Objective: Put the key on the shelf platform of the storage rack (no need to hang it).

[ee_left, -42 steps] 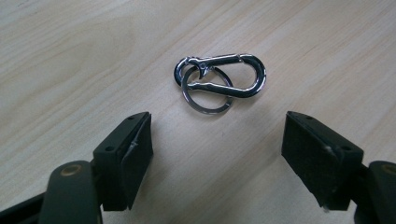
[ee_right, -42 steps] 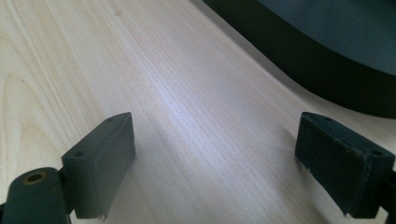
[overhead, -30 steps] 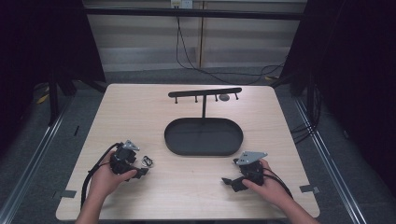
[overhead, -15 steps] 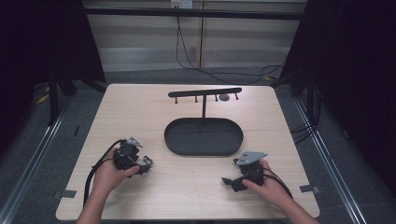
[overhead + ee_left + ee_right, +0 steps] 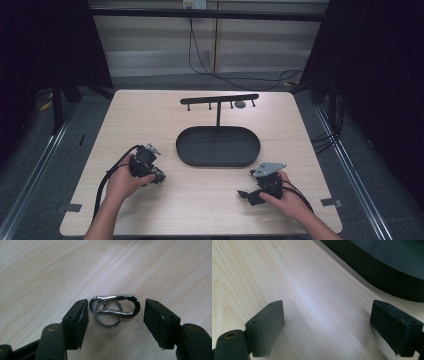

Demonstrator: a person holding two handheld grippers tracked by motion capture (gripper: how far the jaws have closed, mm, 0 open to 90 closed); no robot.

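Bare wooden table (image 5: 200, 200) lies open all along the near side of the black oval tray (image 5: 218, 146). The tray's upright post and hook bar (image 5: 219, 99) block passage over its far rim.

Light wood-grain tabletop (image 5: 200, 200), rounded corners, sits on a dark grey floor w/ metal rails (image 5: 30, 165) along both sides. Centre of table: black oval shallow tray (image 5: 218, 160), a thin black post (image 5: 218, 116) rising from its far edge, w/ a black crossbar (image 5: 220, 99) on top carrying small pegs underneath. Small dark round item (image 5: 240, 104) near the bar's right part, too small to identify. Grey tape tabs (image 5: 330, 202) at the table's near corners. Behind: pale wall panels, black cables (image 5: 210, 60) hanging down to the floor. Black curtains either side.
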